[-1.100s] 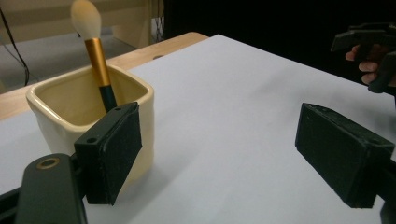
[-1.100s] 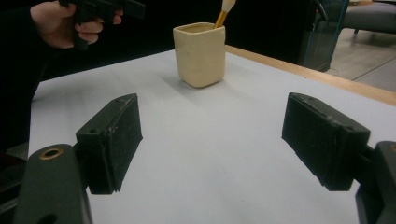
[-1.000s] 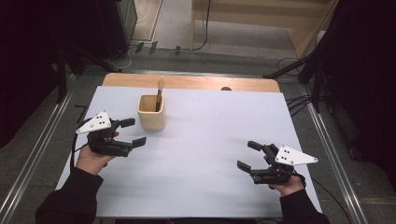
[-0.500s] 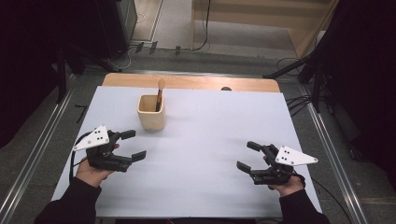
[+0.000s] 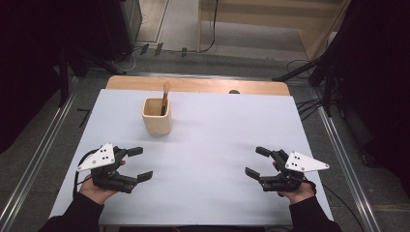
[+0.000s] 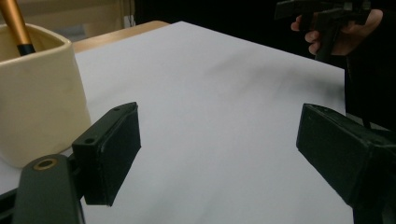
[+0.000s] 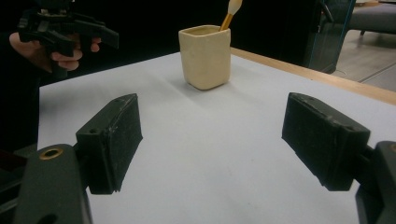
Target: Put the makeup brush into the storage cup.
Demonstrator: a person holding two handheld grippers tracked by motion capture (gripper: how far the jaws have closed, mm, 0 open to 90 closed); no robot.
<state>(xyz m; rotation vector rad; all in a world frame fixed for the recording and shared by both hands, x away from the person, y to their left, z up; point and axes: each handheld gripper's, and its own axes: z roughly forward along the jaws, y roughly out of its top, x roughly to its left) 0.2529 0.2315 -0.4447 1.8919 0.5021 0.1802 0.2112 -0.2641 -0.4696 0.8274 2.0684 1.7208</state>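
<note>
One cream cup (image 5: 156, 116), one brush (image 5: 165, 97) inside; two grippers, left (image 5: 137, 165) and right (image 5: 254, 162), jaws wide, empty

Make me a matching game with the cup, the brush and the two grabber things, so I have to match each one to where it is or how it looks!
Things:
1. cream cup
2. brush
3. left gripper
4. right gripper

Clues:
A. stands upright inside something else
B. open, held at the table's near right
C. sits on the white sheet, toward the far left
D. open, held at the table's near left

Pairs: 1-C, 2-A, 3-D, 4-B
</note>
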